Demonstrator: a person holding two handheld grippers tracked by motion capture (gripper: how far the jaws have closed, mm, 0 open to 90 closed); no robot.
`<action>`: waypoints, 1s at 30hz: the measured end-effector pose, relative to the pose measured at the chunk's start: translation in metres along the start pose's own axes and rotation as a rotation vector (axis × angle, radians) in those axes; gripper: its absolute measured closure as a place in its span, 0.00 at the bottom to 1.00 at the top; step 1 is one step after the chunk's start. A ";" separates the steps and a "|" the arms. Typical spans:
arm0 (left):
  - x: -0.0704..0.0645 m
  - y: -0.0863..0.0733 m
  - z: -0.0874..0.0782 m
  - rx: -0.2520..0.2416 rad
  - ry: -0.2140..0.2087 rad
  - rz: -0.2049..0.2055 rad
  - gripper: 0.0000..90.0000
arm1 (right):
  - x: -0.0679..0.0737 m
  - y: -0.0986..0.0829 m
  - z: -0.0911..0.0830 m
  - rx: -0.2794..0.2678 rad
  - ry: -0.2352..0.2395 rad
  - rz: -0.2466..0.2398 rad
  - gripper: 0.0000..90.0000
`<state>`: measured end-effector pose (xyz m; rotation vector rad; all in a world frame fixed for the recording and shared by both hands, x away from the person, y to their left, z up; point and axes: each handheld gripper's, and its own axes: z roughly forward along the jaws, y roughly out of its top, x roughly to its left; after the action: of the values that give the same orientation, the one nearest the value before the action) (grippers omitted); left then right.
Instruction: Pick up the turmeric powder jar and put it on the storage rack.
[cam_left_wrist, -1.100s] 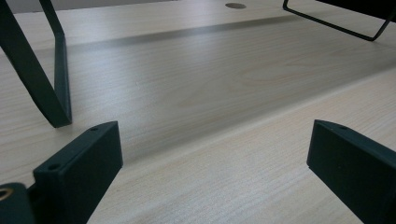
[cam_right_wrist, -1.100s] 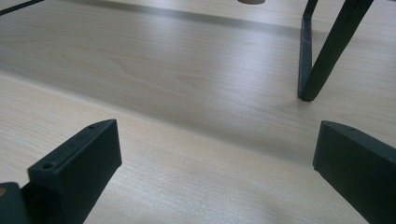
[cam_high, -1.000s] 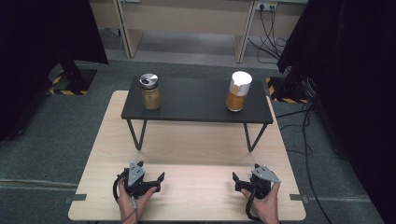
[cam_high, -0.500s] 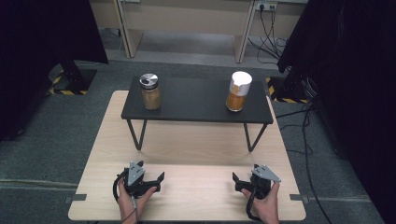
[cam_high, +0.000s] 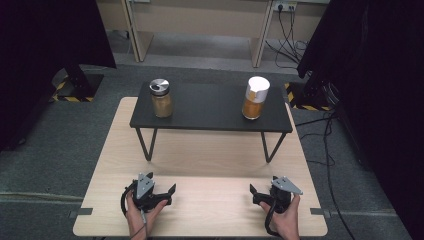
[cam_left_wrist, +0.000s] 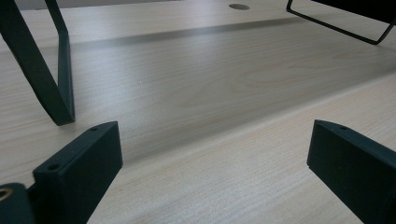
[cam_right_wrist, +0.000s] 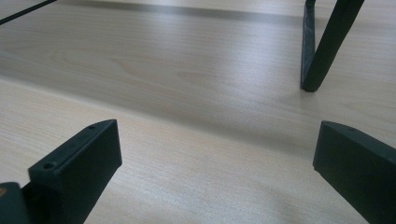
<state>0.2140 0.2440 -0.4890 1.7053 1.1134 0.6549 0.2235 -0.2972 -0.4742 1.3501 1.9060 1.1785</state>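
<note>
Tabletop of pale wood (cam_high: 200, 150) carries a low black metal shelf (cam_high: 210, 107), and nothing on it has shifted since the earlier frames: the left gripper (cam_high: 162, 196) and right gripper (cam_high: 262, 196) stay resting at the near edge, jaws spread and empty. The high view alone shows the white-capped jar of orange powder (cam_high: 255, 98) and silver-lidded glass jar (cam_high: 161, 98) upright on the shelf, well apart. The gripper views add the shelf's legs (cam_left_wrist: 56, 70) close up.

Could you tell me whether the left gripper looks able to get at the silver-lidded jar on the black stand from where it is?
Probably yes: the left gripper is open, the silver-lidded jar stands alone near the stand's left end, nothing between.
</note>
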 end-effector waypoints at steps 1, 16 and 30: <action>0.000 0.000 0.000 -0.001 0.001 0.001 0.03 | 0.000 0.000 0.000 0.000 0.000 -0.002 0.01; 0.000 -0.001 0.000 -0.006 0.001 -0.003 0.03 | 0.001 0.000 0.000 0.000 -0.003 -0.007 0.01; 0.000 -0.001 0.000 -0.007 0.000 -0.004 0.03 | -0.001 0.000 0.000 0.002 0.003 -0.002 0.01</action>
<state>0.2138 0.2446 -0.4899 1.6968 1.1128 0.6554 0.2242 -0.2975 -0.4741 1.3483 1.9106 1.1790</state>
